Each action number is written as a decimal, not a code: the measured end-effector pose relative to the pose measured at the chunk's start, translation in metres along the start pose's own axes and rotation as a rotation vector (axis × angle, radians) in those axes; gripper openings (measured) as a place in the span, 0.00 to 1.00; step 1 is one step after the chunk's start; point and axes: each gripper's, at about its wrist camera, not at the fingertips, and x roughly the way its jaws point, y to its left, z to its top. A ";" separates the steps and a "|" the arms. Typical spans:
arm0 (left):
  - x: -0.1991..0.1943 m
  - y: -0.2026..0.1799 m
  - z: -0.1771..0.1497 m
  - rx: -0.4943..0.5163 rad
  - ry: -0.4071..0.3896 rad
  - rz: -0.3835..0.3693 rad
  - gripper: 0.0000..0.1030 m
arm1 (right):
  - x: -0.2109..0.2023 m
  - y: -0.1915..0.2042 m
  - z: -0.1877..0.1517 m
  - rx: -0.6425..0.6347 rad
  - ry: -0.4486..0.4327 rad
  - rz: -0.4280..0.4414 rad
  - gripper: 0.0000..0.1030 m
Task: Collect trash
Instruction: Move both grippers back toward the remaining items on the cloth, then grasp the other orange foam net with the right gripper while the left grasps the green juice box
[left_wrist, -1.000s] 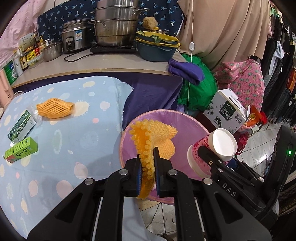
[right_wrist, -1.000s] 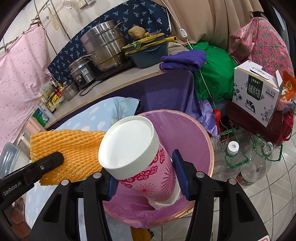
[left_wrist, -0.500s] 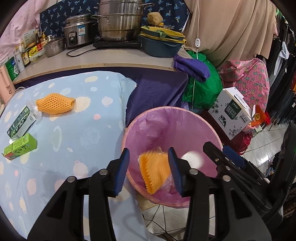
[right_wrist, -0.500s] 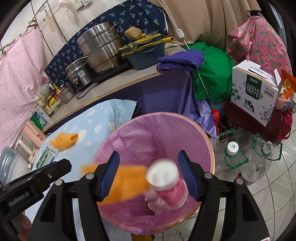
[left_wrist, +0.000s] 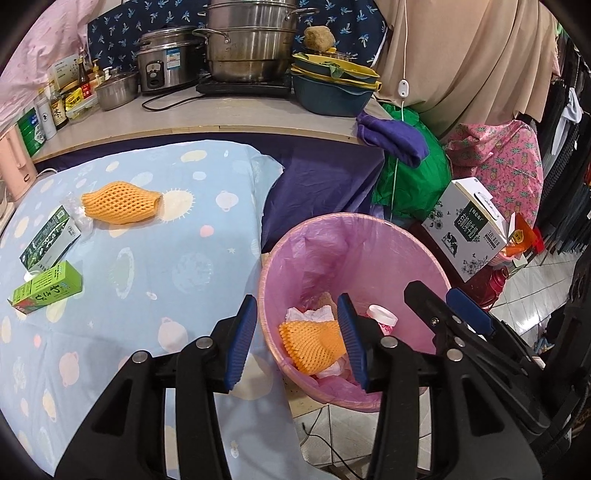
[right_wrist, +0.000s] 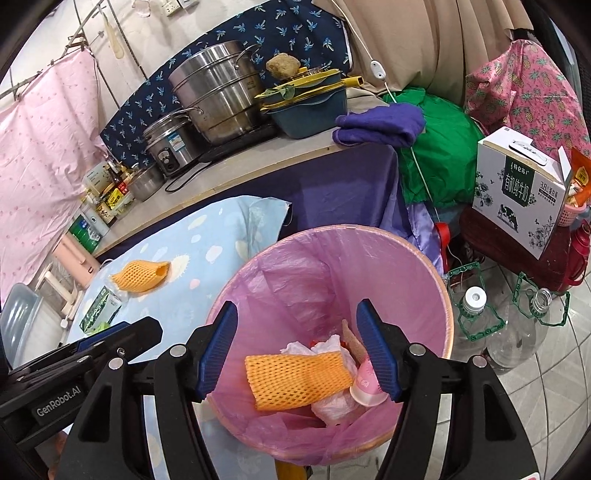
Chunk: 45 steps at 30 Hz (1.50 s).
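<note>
A bin with a pink liner (left_wrist: 354, 236) (right_wrist: 402, 266) stands beside the blue-clothed table. Inside lie an orange foam net (left_wrist: 314, 341) (right_wrist: 295, 378), a pink paper cup (left_wrist: 382, 317) (right_wrist: 365, 386) and white wrappers. My left gripper (left_wrist: 297, 341) is open and empty over the bin's near rim. My right gripper (right_wrist: 301, 350) is open and empty above the bin. On the table lie another orange foam net (left_wrist: 120, 203) (right_wrist: 142, 275), a green box (left_wrist: 46, 288) and a dark green carton (left_wrist: 50, 242) (right_wrist: 99, 314).
A counter behind holds steel pots (left_wrist: 247, 40), a rice cooker (left_wrist: 166, 62), bottles and a blue basin (left_wrist: 328, 98). A milk box (left_wrist: 469, 236) (right_wrist: 521, 192) and clear plastic bottles (right_wrist: 476, 325) stand on the floor right of the bin.
Both grippers opened. The foam net dropped from the left and the paper cup from the right; both now lie in the bin.
</note>
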 end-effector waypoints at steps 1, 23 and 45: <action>-0.001 0.002 0.000 -0.002 -0.003 0.004 0.42 | 0.000 0.002 0.000 -0.004 0.002 0.001 0.63; -0.016 0.106 -0.019 -0.158 -0.021 0.122 0.60 | 0.024 0.071 -0.014 -0.108 0.058 0.053 0.63; -0.021 0.325 -0.029 -0.262 -0.052 0.419 0.88 | 0.171 0.243 -0.001 -0.286 0.193 0.203 0.64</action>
